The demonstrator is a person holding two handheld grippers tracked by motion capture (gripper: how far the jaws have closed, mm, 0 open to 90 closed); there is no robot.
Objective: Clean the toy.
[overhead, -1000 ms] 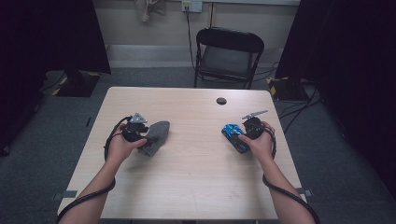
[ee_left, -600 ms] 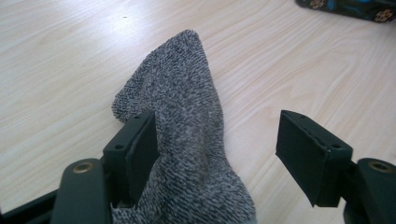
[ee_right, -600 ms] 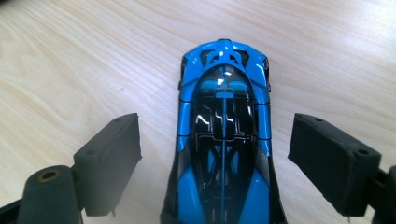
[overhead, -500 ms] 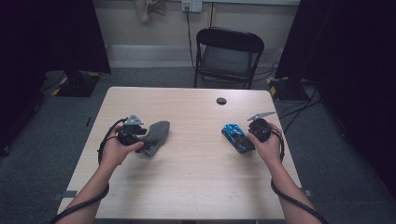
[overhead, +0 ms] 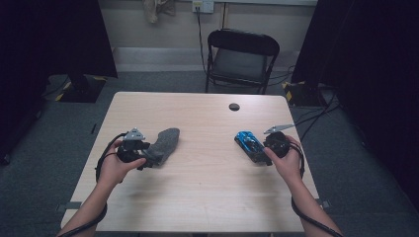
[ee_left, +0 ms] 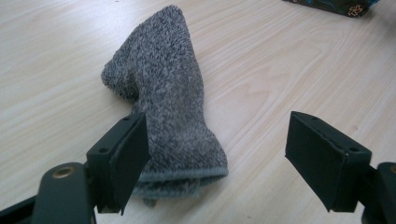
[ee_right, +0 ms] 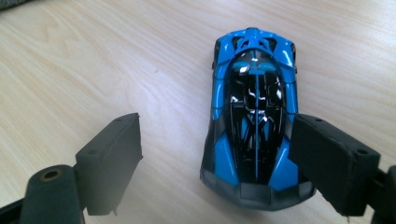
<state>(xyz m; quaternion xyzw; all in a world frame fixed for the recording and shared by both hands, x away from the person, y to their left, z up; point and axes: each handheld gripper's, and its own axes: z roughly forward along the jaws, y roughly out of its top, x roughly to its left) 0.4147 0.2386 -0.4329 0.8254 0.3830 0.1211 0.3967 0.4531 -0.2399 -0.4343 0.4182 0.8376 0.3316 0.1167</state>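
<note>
On wooden table (overhead: 207,187), sock (ee_left: 163,93) lies between left hand-held gripper (ee_left: 219,154)'s just-widened, wide-open jaws, unheld.

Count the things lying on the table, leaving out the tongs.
2. A grey sock lies at the table's left, by the left tongs. A blue toy car lies at the right, by the right tongs. The dark round spot near the far edge looks like a hole.

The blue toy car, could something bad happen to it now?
Maybe. The blue toy car lies free on its wheels between the open right gripper, one jaw beside it, so a bump might roll it toward the table edge. The left gripper, jaws just opening, sits against the grey sock and could drag it.
</note>
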